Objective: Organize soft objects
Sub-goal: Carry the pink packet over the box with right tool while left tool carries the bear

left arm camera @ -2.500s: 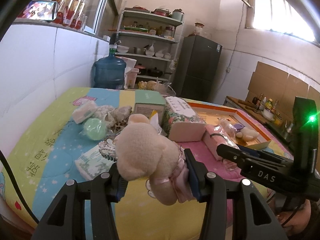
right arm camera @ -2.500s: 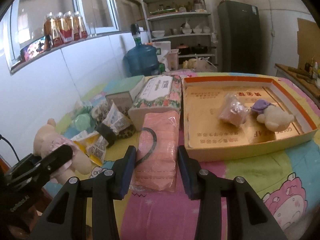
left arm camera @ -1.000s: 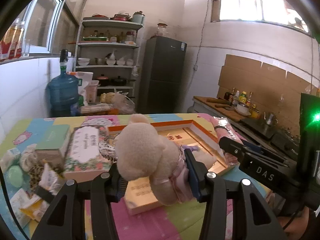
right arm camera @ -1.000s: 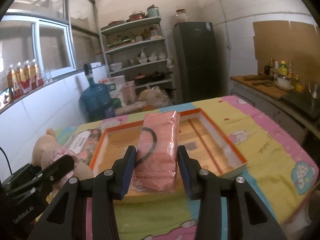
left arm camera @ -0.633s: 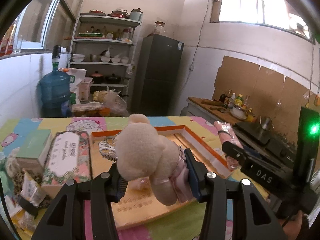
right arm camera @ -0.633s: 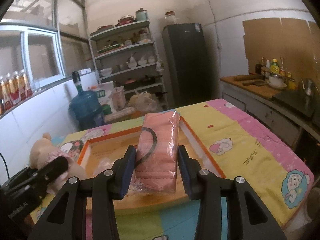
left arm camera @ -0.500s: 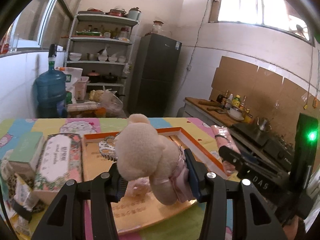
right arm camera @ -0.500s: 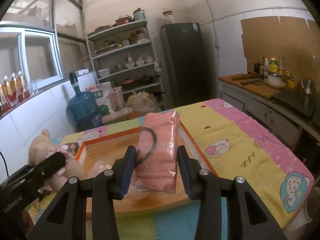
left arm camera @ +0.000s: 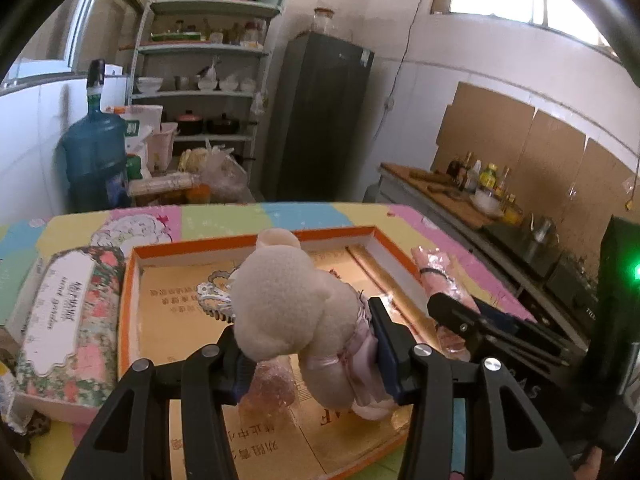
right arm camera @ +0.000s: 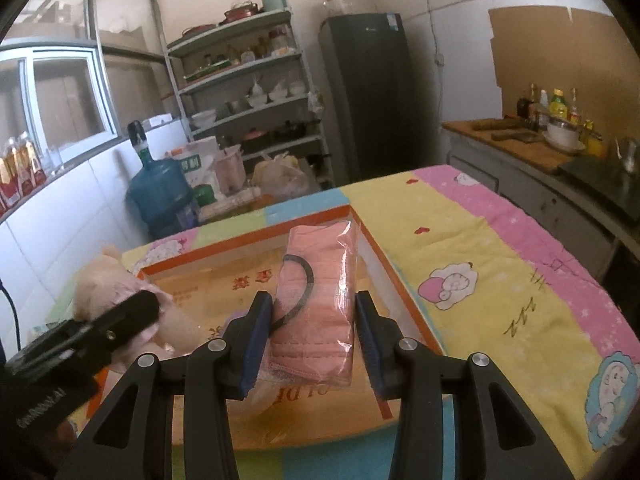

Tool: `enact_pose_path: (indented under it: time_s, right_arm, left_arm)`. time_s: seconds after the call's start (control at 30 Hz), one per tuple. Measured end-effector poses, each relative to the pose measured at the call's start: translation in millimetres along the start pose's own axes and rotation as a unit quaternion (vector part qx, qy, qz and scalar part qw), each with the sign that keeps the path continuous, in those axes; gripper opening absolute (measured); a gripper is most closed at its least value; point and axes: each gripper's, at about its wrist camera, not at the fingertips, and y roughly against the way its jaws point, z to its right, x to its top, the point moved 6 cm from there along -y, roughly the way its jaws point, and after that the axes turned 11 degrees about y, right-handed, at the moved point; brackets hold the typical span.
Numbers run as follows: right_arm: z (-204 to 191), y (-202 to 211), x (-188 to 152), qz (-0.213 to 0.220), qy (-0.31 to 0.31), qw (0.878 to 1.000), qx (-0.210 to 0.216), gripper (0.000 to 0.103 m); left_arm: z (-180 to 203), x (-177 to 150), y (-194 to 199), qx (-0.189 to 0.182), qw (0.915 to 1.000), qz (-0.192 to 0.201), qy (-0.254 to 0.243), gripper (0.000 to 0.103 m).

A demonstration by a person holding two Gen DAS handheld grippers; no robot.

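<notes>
From the left wrist we see our left gripper (left arm camera: 308, 344) clamped on the plush bear (left arm camera: 288, 304), its pads pressing into the soft body, and the bear hangs over the near part of the orange-rimmed box (left arm camera: 128, 280). A small wrapped pink item (left arm camera: 266, 390) already lies on the gold floor of the box just below the bear, and a floral tissue pack (left arm camera: 68, 320) sits beside the box's left wall. To do this well we judge we should lower the bear onto bare floor, clear of the wrapped item, before letting go

From the right wrist, our right gripper (right arm camera: 312, 340) holds the pink wrapped pack (right arm camera: 320, 300) with a black band round it, gripped by its sides, above the right half of the box (right arm camera: 404, 300). The bear (right arm camera: 108, 284) shows at the left, over the box's left part. We think the pack should go down flat near the right wall, keeping it apart from the left gripper (right arm camera: 120, 320), and we should only open once it rests on the floor, since the slick wrap could slide
</notes>
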Motion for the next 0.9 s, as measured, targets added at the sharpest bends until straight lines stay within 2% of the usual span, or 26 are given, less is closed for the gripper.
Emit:
enact_pose_path:
  time_s: [0.2, 0.9]
  right_arm:
    - [1, -14, -2, -0.014, 0.002, 1.0, 0.009, 0.044]
    - [2, -45, -6, -0.053, -0.003, 0.998, 0.03, 0.045]
  left_arm:
    - [-3, -5, -19, 0.006, 0.9998, -0.021, 0.0, 0.051]
    - [-10, -1, -44, 0.007, 0.9993, -0.036, 0.011, 0.053]
